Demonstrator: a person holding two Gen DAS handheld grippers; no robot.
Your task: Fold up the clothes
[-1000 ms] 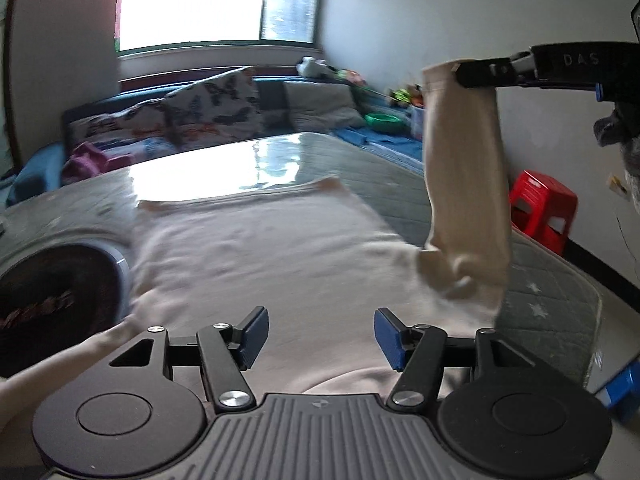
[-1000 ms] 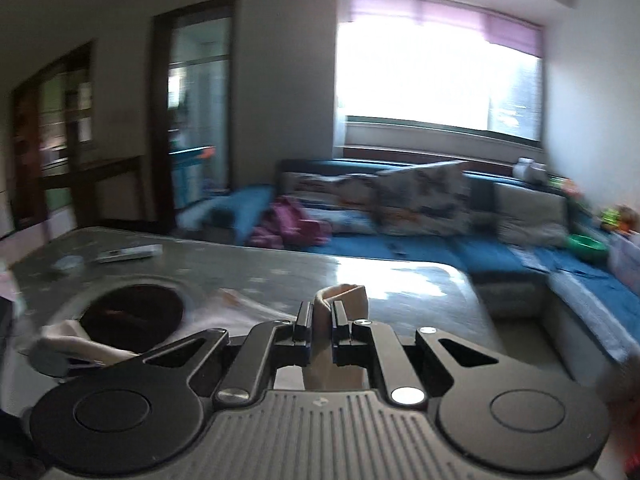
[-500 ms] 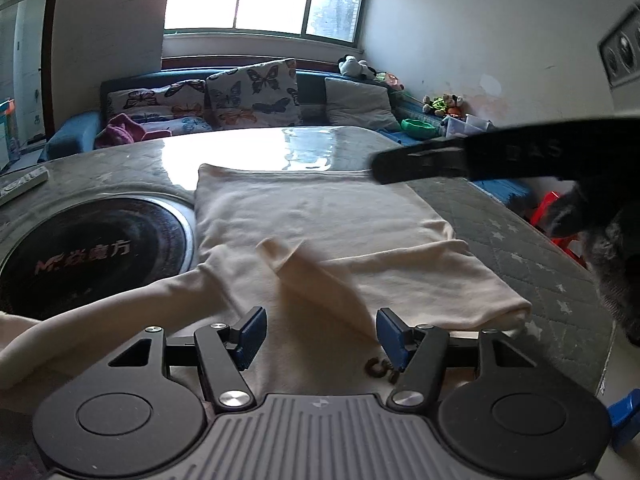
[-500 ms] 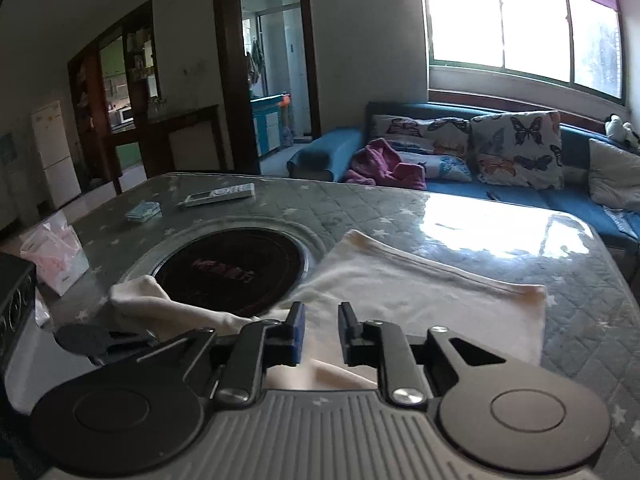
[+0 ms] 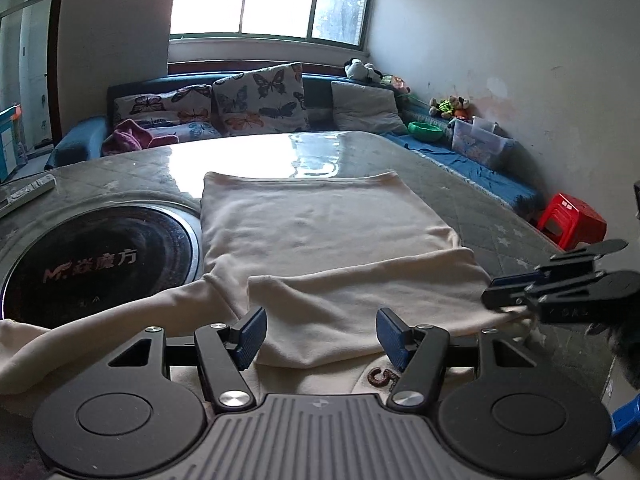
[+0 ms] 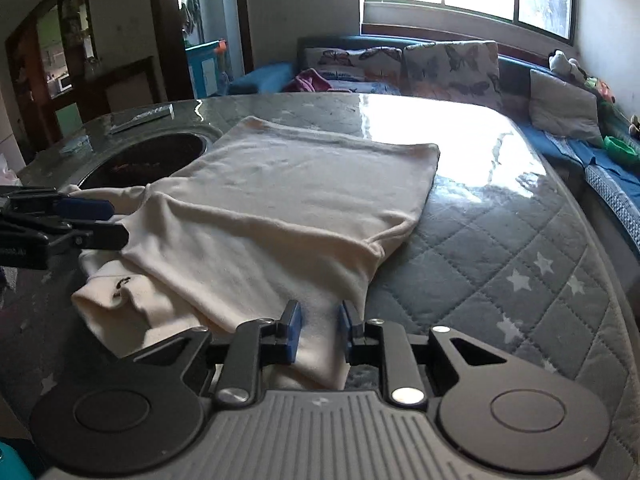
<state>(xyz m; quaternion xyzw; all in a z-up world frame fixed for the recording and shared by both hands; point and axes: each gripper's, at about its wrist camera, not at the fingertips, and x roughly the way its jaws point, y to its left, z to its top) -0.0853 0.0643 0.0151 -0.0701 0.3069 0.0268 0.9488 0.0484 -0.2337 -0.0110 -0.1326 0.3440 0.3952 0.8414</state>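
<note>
Garment [image 5: 320, 224] lies flat on the table [image 5: 472, 200], hem at the far end; one sleeve [image 5: 360, 300] folded across its near part, other sleeve [image 5: 100, 320] trailing off to the near left; round inset cooktop [image 5: 92, 260] in the table just left of the garment, that sleeve overlapping its near edge; remote [image 5: 28, 192] on the table far left; left gripper [image 5: 318, 334] at the near edge over the garment, right gripper [image 6: 318, 330] at its near right corner over the folded sleeve; sofa [image 5: 80, 140] with cushions [image 5: 260, 100] behind the table; stool [image 5: 572, 220] on the floor right of the table.
</note>
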